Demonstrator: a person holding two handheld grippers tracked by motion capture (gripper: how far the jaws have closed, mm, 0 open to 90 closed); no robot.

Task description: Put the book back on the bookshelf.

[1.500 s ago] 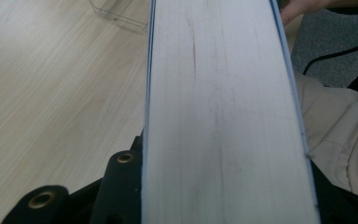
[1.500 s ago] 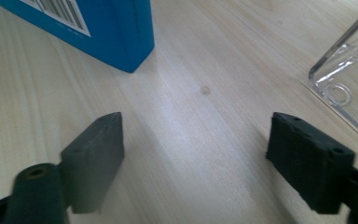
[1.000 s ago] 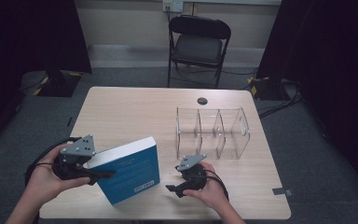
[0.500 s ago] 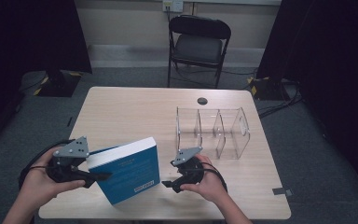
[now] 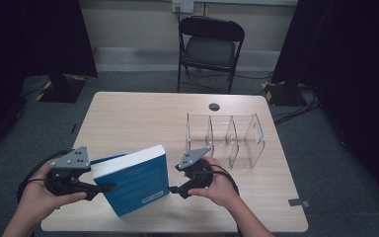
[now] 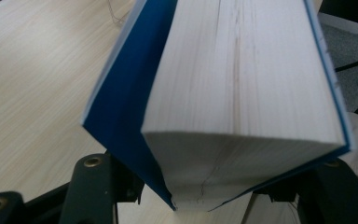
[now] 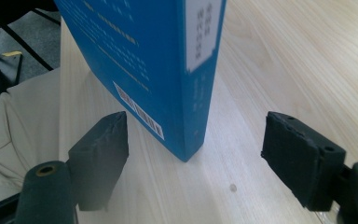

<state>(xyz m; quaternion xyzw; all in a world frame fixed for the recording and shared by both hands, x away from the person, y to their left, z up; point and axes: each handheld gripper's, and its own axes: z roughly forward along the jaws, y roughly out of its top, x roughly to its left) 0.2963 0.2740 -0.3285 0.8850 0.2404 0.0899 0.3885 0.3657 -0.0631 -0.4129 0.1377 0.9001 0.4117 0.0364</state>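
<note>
Organizer (image 5: 224, 140) holds nothing; left gripper (image 5: 103, 188) pinches blue book (image 5: 135, 180), right gripper (image 5: 173, 189) spread.

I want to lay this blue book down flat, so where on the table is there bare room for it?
The widest bare patch is the far left half of the table, between the back edge and the blue book, left of the clear divider rack. A smaller strip runs right of the rack. The near edge is crowded: left gripper, book and right gripper.

My left gripper (image 5: 106, 187): book (image 5: 135, 185) between jaws | my right gripper (image 5: 173, 188): book's corner ahead of spread jaws, organizer (image 5: 224, 140) behind it
</note>
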